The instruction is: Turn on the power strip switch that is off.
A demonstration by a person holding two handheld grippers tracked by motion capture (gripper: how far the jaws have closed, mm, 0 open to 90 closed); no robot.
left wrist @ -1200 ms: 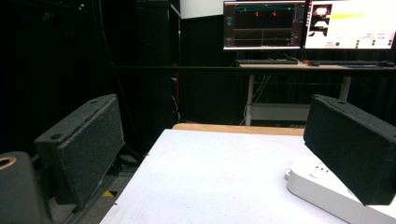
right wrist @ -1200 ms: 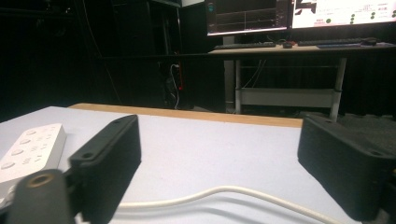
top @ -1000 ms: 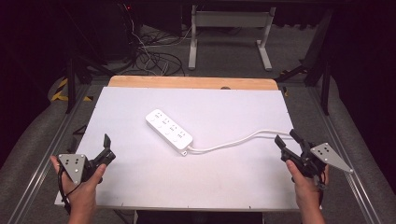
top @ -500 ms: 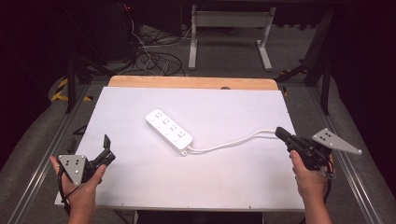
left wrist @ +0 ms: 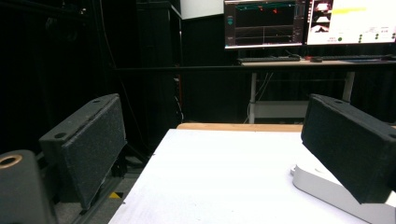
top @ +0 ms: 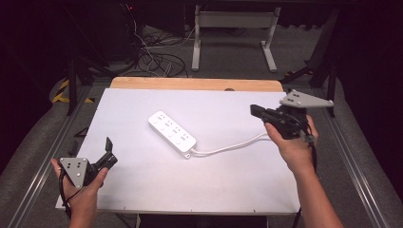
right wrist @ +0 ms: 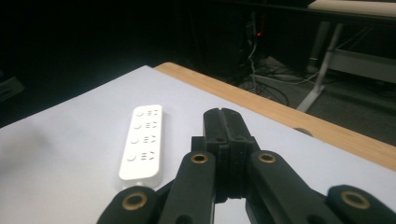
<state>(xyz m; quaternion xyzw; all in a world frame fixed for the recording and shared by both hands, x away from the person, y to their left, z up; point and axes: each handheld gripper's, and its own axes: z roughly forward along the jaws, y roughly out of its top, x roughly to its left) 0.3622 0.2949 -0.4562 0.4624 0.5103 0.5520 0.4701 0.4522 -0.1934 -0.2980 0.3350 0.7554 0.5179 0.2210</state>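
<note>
High view — smooth white oblong power strip [top: 172, 132], left gripper [top: 108, 151] jaws (foam-padded) spread, right gripper [top: 255, 110] jaws clenched empty.

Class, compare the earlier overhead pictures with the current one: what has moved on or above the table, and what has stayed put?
The right gripper rose from the table's near right edge and moved forward toward the far side; its jaws, open a second ago, are now shut on nothing. The left gripper stayed open at the near left corner. The power strip and its cable lie as before on the white table.
</note>
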